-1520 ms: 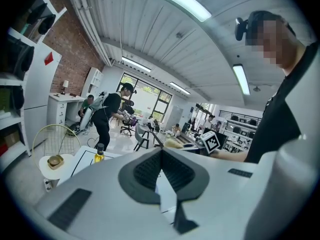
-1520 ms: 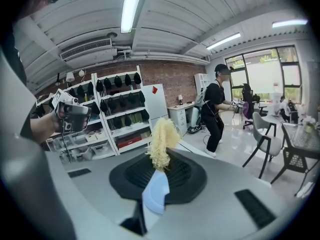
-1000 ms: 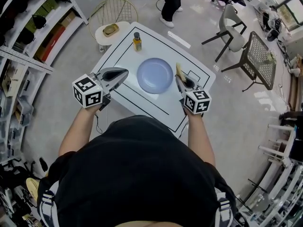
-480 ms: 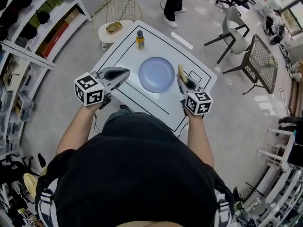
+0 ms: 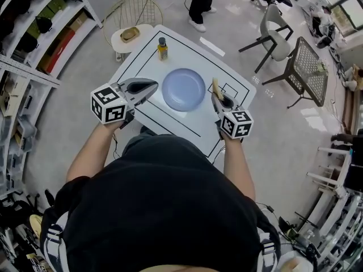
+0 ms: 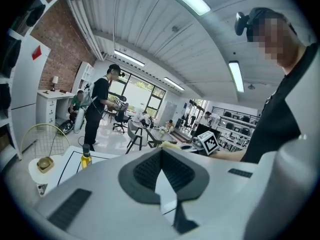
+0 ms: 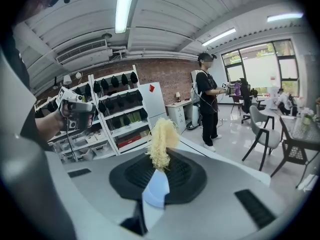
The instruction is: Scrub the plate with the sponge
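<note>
Far to my left, shelves (image 5: 39,30) of boxes line the wall. Beyond the table's far left corner a small round side table (image 5: 120,43) carries a yellowish dish (image 5: 130,34); I can't make out what is in it. A wire chair (image 5: 135,9) stands just behind it.

My left gripper (image 5: 153,84) hovers over the left part of the white table (image 5: 170,123), its jaws closed together with nothing between them, tips pointing toward the plate. Near the table's far edge a small bottle (image 5: 163,49) stands upright, dark-capped, with yellow liquid inside.

The blue plate (image 5: 183,89) lies flat in the middle of the table, inside the black outline, between my two grippers and touching neither.

To its right, my right gripper (image 5: 216,93) is clamped on the sponge (image 5: 215,85), a pale yellow, fibrous piece that sticks out past the jaw tips. It hangs just beside the plate's right rim, above the table.

Across the table a person (image 5: 199,1) in dark trousers stands on the floor. Further right are a grey chair (image 5: 272,35) and a dark mesh table (image 5: 309,69), both well apart from my table.
</note>
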Motion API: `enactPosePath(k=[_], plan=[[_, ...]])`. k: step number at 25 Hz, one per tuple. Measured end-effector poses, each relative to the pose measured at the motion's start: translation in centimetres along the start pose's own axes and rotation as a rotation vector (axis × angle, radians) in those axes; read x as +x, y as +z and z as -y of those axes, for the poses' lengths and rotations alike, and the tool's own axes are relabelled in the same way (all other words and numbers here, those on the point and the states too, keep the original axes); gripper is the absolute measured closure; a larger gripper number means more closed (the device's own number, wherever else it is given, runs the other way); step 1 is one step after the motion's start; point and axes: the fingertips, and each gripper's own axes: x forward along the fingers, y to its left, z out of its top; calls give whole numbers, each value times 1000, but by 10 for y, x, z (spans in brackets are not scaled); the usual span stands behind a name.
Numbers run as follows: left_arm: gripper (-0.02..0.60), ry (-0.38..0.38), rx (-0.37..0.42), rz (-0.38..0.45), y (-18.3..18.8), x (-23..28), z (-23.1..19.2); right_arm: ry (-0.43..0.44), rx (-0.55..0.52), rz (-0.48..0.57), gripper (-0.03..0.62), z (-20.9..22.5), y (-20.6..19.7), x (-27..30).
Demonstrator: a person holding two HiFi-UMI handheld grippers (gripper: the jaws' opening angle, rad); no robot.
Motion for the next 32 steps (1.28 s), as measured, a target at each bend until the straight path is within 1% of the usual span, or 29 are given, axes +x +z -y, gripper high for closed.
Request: enactPosePath(k=[6,13,19,25,32], plan=[[575,-19,-12,-9,-1,2,-12,-22,0,8,551,2,4,5],[575,-26,-40,-9,-4,2,-36,-25,8,-18,551,-2,1,25],[575,-40,-60,-15,-7,8,-51,-30,9,-57,551,2,-8,44],[575,-43,-84,-34,-17,-4,-73,-34,14,-96,550,-8,-21,72],[575,-44,-117,-49,-28,2,-88,-38,2,-181,549,-4,-48,95]])
